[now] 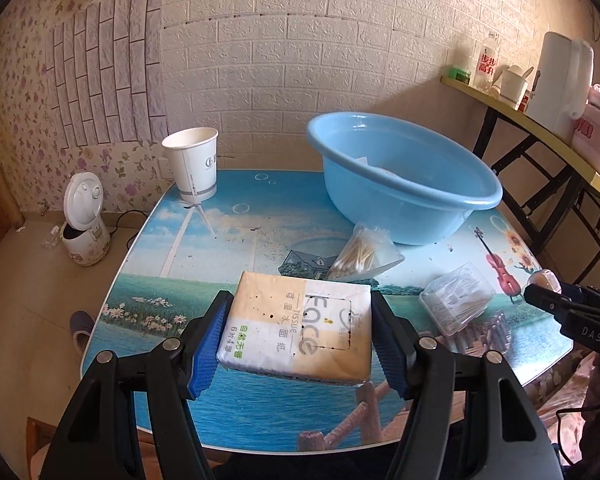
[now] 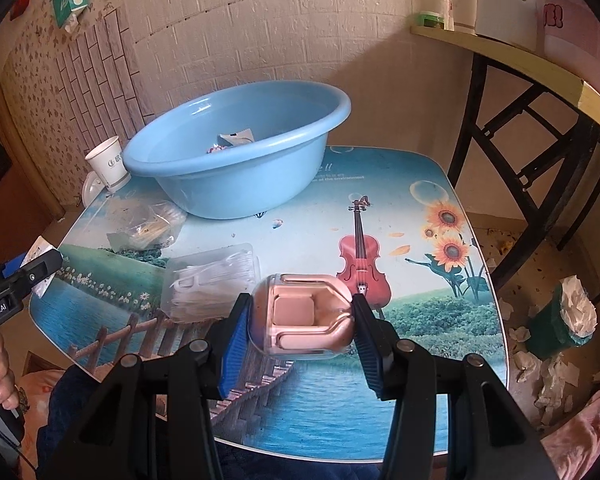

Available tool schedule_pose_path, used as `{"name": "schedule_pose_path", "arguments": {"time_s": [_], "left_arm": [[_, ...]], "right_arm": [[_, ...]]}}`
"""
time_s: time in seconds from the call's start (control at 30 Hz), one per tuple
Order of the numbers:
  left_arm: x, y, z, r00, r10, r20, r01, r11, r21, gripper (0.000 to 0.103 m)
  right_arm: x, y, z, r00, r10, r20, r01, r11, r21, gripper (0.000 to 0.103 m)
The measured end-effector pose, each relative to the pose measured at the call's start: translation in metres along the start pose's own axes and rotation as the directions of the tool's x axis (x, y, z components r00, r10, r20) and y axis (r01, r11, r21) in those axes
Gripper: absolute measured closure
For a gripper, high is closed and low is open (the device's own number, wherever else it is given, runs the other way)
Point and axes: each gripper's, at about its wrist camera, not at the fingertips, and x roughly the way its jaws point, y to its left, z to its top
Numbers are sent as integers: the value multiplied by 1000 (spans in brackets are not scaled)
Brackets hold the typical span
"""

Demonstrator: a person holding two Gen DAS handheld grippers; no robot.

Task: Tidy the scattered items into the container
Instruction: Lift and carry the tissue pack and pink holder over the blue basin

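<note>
Presently my left gripper [image 1: 298,336] clamps the tissue pack [image 1: 300,326] flat across its short sides; my right gripper [image 2: 300,332] pinches the pink earbud case [image 2: 302,316]. Both hang above the table's near edge, clear for carrying to the blue basin [image 1: 404,172] at its far edge.

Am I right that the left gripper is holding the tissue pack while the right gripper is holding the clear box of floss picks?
Not quite. The left gripper does hold the tissue pack, but the right gripper is clamped on the pink earbud case; the clear box of floss picks lies on the table, as the right wrist view shows.
</note>
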Motion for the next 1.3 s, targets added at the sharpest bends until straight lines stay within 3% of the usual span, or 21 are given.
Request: {"name": "schedule_pose_path", "arguments": {"time_s": [0.4, 0.77, 1.3], "left_arm": [[-34, -17, 33, 997, -47, 59, 47, 999, 7, 39], [-28, -37, 67, 996, -69, 56, 70, 997, -18, 39], [30, -53, 98, 997, -79, 24, 79, 997, -6, 39]], "right_arm": [[-35, 15, 14, 998, 35, 47, -34, 999, -16, 53], [-54, 25, 57, 996, 46, 75, -44, 999, -29, 53], [-8, 33, 115, 994, 81, 73, -77, 996, -54, 53]]}}
